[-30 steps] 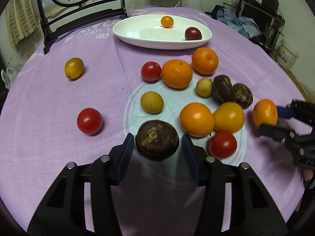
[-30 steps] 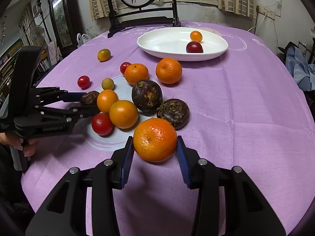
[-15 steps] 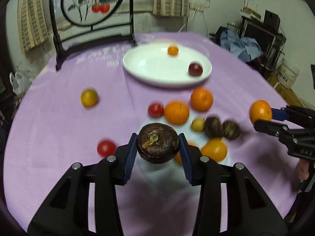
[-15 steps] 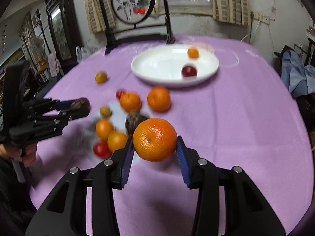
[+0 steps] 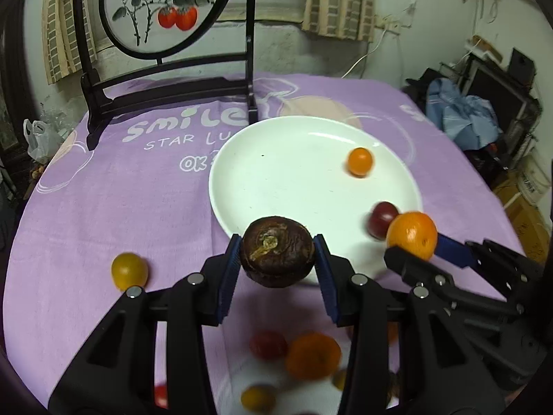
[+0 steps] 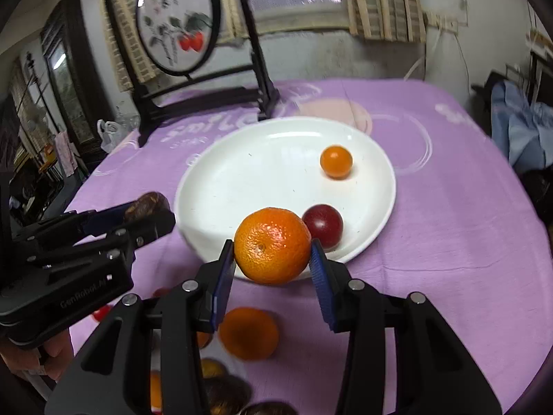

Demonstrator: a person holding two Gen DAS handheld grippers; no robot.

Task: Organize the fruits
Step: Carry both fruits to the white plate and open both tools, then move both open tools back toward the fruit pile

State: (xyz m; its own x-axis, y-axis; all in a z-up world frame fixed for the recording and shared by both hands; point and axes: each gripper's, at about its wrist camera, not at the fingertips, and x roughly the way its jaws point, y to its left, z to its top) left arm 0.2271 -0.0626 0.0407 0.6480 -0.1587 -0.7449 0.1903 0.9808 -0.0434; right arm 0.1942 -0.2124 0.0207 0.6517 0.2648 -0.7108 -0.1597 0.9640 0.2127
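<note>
- Progress: early. The white plate [image 5: 262, 180] holds only two fruits; most fruit lies loose on the purple cloth [image 5: 114, 207] near the 6 o'clock edge of both views.
- Plate contents: small orange fruit [image 6: 336, 162] at 2 o'clock, dark red fruit [image 6: 323, 225] at 4 o'clock.
- Left gripper [image 5: 277, 263] pinches a dark brown fruit [image 5: 277, 251] over the plate's 6 o'clock rim.
- Right gripper [image 6: 273, 259] pinches a mandarin [image 6: 273, 245] beside the red fruit.
- Remaining: release both, then collect the loose fruit.

Purple-clothed table [image 5: 145, 207] under white plate [image 5: 262, 186], loose fruits [image 5: 129, 271]
</note>
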